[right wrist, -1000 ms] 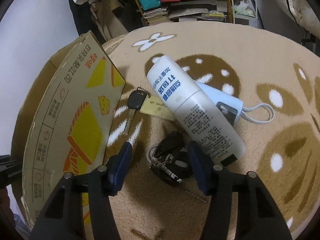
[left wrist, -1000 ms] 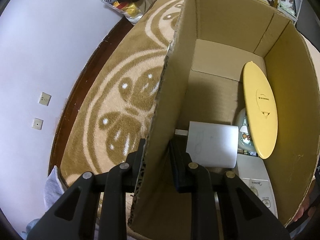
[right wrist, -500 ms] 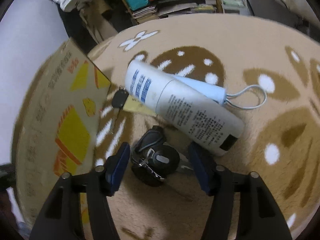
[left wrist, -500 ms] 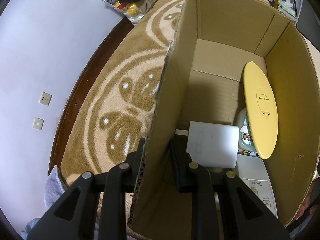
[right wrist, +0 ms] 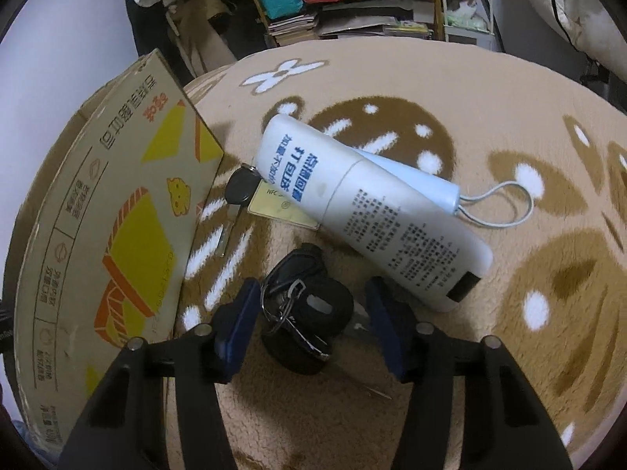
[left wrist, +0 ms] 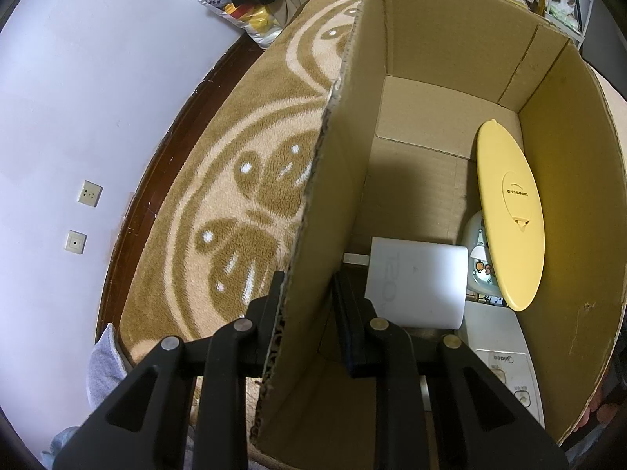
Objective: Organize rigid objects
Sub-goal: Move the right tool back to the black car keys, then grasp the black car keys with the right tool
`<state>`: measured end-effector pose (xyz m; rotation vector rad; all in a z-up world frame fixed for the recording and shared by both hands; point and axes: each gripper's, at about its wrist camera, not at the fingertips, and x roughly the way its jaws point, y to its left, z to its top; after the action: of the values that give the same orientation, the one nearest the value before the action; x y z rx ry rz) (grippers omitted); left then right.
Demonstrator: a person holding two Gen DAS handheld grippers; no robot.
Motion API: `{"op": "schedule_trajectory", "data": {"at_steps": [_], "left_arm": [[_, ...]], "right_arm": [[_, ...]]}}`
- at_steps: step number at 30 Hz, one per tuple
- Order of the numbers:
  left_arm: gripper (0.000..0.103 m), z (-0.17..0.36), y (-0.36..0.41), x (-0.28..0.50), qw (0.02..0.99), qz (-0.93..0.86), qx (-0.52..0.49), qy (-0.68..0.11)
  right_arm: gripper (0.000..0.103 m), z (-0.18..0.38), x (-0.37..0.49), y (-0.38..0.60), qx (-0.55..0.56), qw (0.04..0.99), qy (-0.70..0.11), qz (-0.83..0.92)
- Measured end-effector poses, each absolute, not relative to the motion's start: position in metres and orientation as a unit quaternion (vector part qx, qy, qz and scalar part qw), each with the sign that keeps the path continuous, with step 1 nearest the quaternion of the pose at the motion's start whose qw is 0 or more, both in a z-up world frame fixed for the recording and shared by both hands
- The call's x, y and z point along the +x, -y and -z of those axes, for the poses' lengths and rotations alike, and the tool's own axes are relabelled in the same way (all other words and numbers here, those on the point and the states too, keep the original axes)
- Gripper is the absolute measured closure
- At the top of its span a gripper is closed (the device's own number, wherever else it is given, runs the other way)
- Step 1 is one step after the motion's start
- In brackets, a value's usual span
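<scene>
We clamp the box (left wrist: 333, 180) wall in our left gripper (left wrist: 309, 293); our right gripper (right wrist: 309, 305) jaws, closing, straddle the keys (right wrist: 305, 313), tube (right wrist: 368, 211) at 1 o'clock.

the left gripper (left wrist: 307, 301) is clamped on the near side wall of an open cardboard box (left wrist: 443, 39), one finger outside over the rug (left wrist: 243, 164), the other inside. in the box a yellow oval lid (left wrist: 509, 215) leans against the right wall, a white cylinder (left wrist: 415, 286) lies near the gripper, a white remote (left wrist: 505, 364) rests on the bottom, and a small printed item (left wrist: 476, 258) shows partly behind the lid. two wall sockets (left wrist: 82, 215) sit on the pale wall at left.
</scene>
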<state>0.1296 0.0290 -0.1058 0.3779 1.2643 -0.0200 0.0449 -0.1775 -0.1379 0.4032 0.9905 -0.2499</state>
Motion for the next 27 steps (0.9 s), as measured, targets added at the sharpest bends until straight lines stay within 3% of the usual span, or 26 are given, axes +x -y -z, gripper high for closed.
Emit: {"op": "schedule_trajectory", "data": {"at_steps": [13,21,25,27], "left_arm": [[0.081,0.106,-0.028,0.128,0.79,0.009,0.18,-0.586],[0.081,0.106,-0.027,0.127,0.79,0.008,0.184,-0.584],[0.081,0.105,-0.027,0.127,0.79,0.009,0.182,-0.585],[0.081,0.105,-0.027,0.127,0.79,0.009,0.182,-0.585]], "right_arm": [[0.04,0.145,0.052,0.159,0.097,0.859,-0.489,0.115],[0.04,0.145,0.053,0.159,0.094,0.858,-0.492,0.114],[0.047,0.144,0.056,0.158,0.084,0.859,-0.492,0.114],[0.059,0.142,0.058,0.16,0.084,0.86,-0.489,0.117]]}}
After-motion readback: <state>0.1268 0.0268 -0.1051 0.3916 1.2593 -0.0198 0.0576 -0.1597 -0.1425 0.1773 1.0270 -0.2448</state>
